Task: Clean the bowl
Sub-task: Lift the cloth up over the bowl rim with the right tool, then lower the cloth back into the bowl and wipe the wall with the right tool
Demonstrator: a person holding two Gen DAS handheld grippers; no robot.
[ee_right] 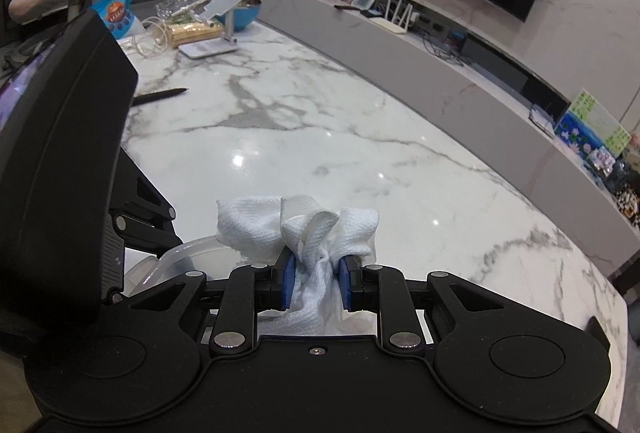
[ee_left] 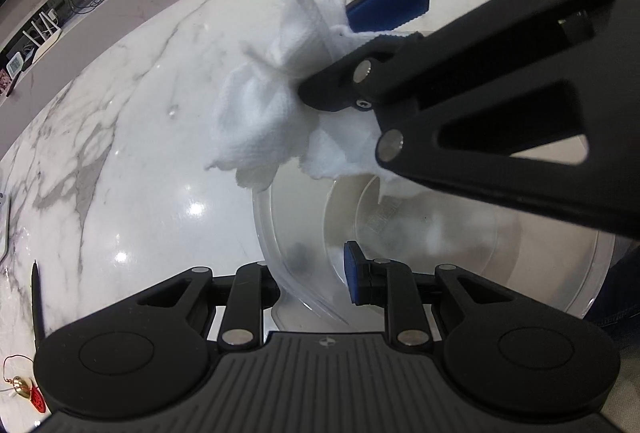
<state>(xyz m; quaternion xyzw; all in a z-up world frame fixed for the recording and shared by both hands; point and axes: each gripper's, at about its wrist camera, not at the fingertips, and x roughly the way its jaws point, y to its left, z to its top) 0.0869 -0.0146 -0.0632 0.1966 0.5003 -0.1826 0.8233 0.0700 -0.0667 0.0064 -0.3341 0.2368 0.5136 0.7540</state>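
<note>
The right gripper (ee_right: 316, 283), clamped on a bunched white paper towel (ee_right: 304, 233), hangs just above the clear plastic bowl (ee_left: 420, 233), whose near-left rim the left gripper (ee_left: 316, 275) pinches on the marble table (ee_right: 320, 121).

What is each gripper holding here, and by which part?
Right gripper pinches the bunched middle of a white cloth. Left gripper clamps the near rim of the clear bowl.
</note>
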